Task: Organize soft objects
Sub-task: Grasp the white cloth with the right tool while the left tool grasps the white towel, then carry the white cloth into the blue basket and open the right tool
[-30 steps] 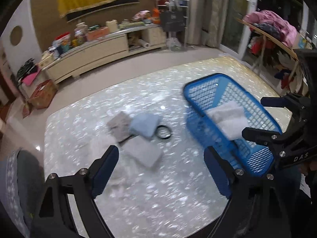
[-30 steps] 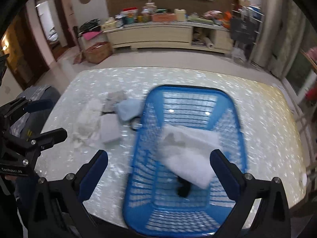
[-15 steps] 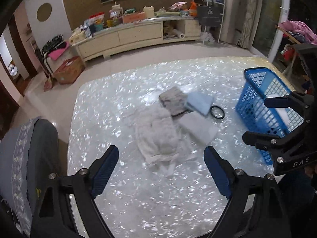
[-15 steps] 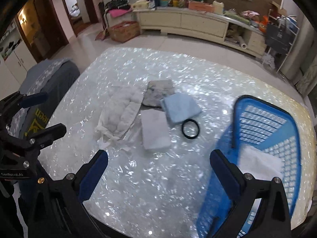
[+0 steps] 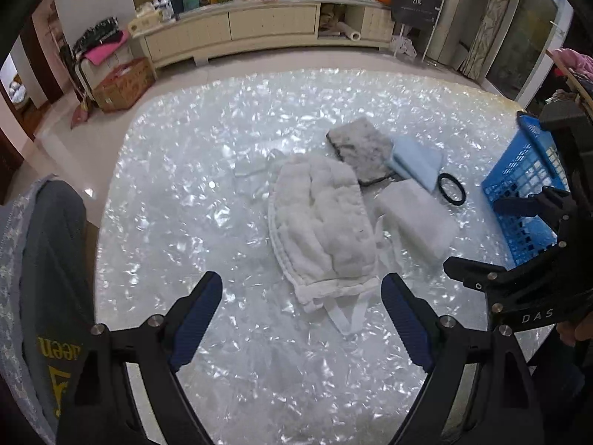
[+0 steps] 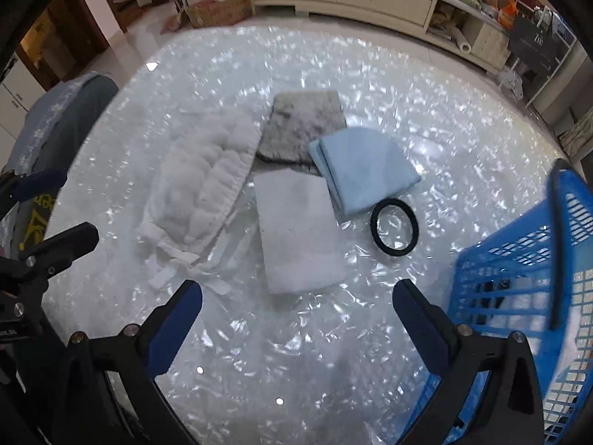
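On the pearly table (image 5: 178, 222), the fluffy white cloth (image 5: 322, 222) lies just beyond the left tool (image 5: 301, 302), whose jaws stand apart and empty. The right tool (image 6: 296, 306), jaws likewise apart, hangs above the folded white cloth (image 6: 296, 233), the blue basket (image 6: 519, 270) beside it.

On table (image 6: 463, 155): fluffy pad (image 6: 207, 181) at left, flat pad (image 6: 296, 230) just right of it, furry mat (image 6: 304, 126) behind both, folded cloth (image 6: 363, 167) overlapping mat's right edge, ring (image 6: 394, 227) right of flat pad, basket (image 6: 519, 259) far right w/ cloth inside.
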Demonstrator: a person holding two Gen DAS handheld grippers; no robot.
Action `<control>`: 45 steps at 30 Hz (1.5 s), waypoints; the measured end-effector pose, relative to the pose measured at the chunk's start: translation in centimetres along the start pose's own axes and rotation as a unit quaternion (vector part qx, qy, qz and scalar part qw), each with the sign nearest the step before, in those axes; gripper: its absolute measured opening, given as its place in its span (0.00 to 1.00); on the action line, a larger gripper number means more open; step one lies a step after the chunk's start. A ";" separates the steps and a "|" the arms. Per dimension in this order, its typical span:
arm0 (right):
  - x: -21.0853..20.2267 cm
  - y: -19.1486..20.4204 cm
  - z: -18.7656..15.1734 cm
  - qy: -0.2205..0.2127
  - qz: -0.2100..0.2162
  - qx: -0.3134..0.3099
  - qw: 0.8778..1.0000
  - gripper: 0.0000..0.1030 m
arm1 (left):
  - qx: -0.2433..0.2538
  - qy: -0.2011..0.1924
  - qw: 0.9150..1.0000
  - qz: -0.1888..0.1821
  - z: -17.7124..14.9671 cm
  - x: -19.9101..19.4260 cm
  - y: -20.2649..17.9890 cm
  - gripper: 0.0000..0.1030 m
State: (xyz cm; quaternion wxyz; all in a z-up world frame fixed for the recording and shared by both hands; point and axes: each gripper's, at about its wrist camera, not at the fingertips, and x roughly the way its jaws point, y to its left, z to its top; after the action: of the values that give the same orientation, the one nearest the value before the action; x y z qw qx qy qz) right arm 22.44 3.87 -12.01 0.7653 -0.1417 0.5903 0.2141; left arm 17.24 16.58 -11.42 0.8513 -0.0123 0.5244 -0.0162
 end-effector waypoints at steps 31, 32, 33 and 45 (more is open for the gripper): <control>7.5 0.3 3.0 0.029 -0.011 0.023 0.999 0.52 | -0.005 0.047 0.997 -0.059 2.4 9.5 0.3 0.33; 7.4 0.3 2.8 0.028 -0.010 0.022 0.999 0.51 | -0.009 0.047 0.997 -0.056 2.3 9.5 0.3 0.27; 7.4 0.4 2.6 0.028 -0.005 0.025 0.999 0.50 | -0.011 0.047 0.997 -0.054 2.3 9.5 0.2 0.25; 3.1 0.5 -1.1 0.005 0.013 0.023 1.000 0.50 | -0.036 0.035 0.997 -0.064 -0.4 5.9 -0.4 0.12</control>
State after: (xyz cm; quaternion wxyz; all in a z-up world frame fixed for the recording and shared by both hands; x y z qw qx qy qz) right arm 21.93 4.27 -15.23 0.7625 -0.1172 0.6008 0.2095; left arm 19.52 15.97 -16.91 0.8285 -0.0758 0.5523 -0.0526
